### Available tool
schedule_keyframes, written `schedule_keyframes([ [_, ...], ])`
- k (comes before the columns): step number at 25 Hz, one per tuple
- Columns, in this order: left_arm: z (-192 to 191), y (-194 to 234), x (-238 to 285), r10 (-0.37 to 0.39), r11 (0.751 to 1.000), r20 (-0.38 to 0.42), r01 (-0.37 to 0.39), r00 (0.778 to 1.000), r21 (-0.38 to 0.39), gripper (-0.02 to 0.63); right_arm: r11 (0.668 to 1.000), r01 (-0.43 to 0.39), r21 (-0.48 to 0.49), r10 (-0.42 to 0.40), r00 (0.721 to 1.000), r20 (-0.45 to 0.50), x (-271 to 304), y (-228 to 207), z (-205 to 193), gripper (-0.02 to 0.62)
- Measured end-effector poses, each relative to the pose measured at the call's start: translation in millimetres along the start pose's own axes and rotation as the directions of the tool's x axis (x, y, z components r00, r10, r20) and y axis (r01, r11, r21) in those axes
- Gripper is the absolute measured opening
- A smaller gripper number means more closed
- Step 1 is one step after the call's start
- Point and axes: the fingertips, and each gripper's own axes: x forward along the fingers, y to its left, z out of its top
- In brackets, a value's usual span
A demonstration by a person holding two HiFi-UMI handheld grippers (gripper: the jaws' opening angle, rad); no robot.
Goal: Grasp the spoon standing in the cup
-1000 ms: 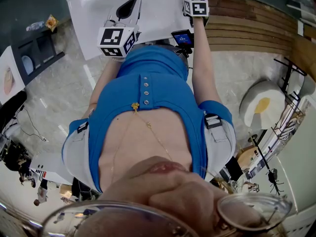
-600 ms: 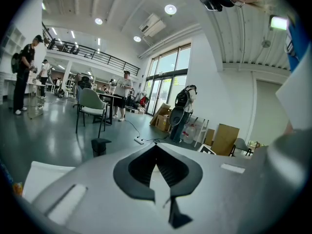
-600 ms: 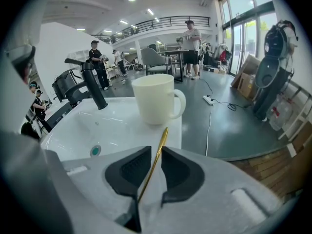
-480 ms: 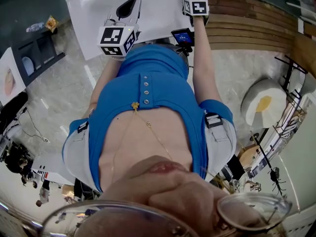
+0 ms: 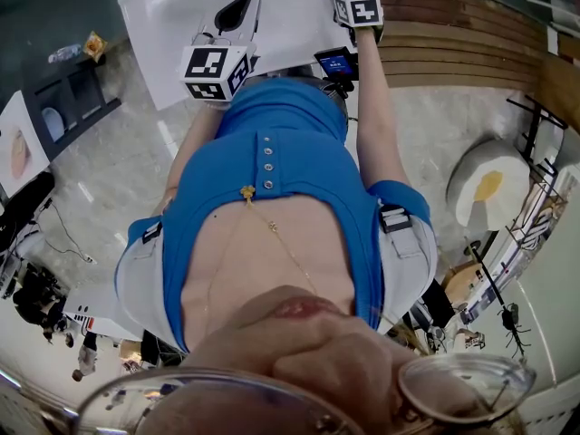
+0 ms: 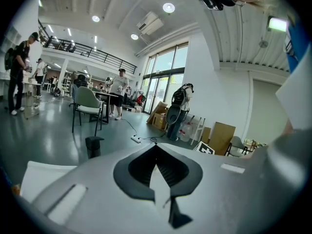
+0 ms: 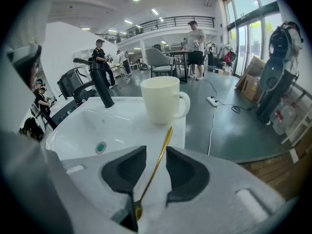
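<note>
In the right gripper view a cream mug [image 7: 162, 99] stands empty on the white sink counter [image 7: 122, 126], ahead of my right gripper [image 7: 156, 152]. A thin gold spoon [image 7: 158, 162] lies slanted between its jaws, bowl end down near the gripper body and handle tip pointing at the mug. The jaws have just been opening; they stand apart and open, with the pads not pressing on the spoon. My left gripper [image 6: 156, 146] is shut on nothing and points out into the hall. In the head view its marker cube [image 5: 216, 71] and the right one's cube [image 5: 356, 9] hang over the counter [image 5: 163, 25].
A black faucet [image 7: 100, 84] rises at the basin's far left, and a drain [image 7: 101, 146] sits in the basin. Right of the mug the counter ends and drops to grey floor with a cable [image 7: 222, 104]. People, chairs and tables stand far behind.
</note>
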Motion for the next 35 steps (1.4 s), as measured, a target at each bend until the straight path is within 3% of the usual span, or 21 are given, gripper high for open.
schedule_keyframes([
  [7, -4.2, -4.0, 1.2, -0.012, 1.000, -0.009, 0.012, 1.000, 0.007, 0.000, 0.998, -0.030, -0.051, 0.030, 1.000, 0.001, -7.1, 11.9, 3.0, 0.117],
  [19, -7.2, -10.7, 2.6, -0.026, 1.000, -0.014, 0.027, 1.000, 0.016, 0.000, 0.989, -0.066, -0.129, 0.072, 0.996, 0.044, -32.5, 30.8, 16.8, 0.003],
  [35, -13.9, -17.3, 3.6, -0.032, 0.999, -0.031, 0.033, 0.999, 0.023, 0.000, 0.953, -0.185, -0.240, 0.207, 0.976, 0.069, -55.4, 64.9, 28.8, 0.003],
])
